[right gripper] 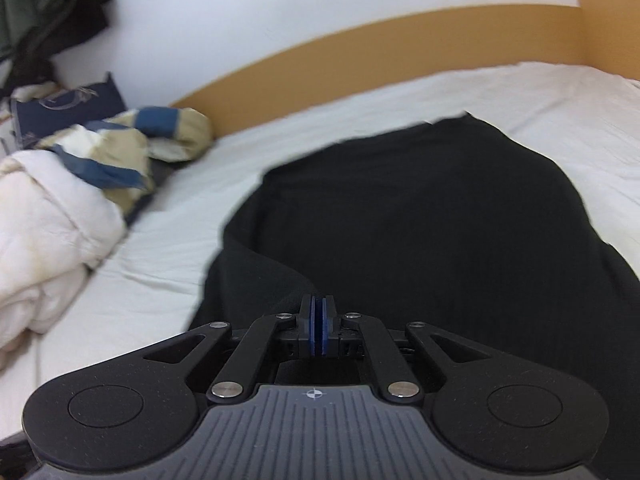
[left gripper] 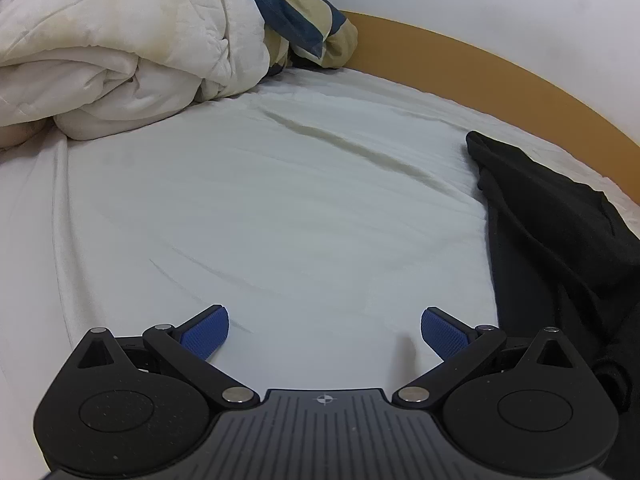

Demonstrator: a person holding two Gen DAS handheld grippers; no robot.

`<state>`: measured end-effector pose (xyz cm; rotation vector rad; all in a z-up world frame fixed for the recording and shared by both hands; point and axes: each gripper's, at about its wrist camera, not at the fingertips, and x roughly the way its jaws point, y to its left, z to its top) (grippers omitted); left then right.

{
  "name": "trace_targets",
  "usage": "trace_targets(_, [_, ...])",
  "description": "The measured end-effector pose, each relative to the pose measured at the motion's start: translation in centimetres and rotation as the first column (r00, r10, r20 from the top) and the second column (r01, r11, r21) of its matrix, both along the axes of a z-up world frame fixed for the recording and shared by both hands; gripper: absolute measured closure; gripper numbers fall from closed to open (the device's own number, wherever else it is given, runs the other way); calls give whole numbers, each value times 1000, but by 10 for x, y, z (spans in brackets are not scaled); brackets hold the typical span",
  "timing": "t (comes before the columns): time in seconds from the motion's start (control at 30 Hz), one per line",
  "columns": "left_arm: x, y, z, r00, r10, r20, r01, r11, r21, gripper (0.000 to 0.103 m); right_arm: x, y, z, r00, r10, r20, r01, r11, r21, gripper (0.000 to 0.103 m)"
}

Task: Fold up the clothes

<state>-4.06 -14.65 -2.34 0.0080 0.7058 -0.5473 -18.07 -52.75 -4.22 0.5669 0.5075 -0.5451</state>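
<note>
Basically, the black garment [right gripper: 420, 216] was spread across frame centre on the bed sheet [right gripper: 168, 248]: soft, light, floppy, best pinched at a hem corner. Right gripper [right gripper: 319, 322] was clenched, fabric between the pads unconfirmed; left gripper [left gripper: 324, 330] was released.

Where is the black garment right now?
The black garment lies spread on the white sheet, filling the right wrist view's centre; in the left wrist view it lies along the right edge.

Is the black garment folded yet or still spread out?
Mostly spread: the black garment lies across the white sheet, near-left edge rumpled; no neat fold visible.
</note>
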Motion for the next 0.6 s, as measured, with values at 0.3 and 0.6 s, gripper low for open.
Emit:
trace_targets(0.3, [-12,-26,3,998,-56,13,56,998,4,1,-22,55,-26,970,207,-124,-201,978,54,41])
trace_targets(0.6, [-31,-42,-4,992,-111,51,108,992,67,1,1,87,-61,980,171,-101,-162,983,88,53])
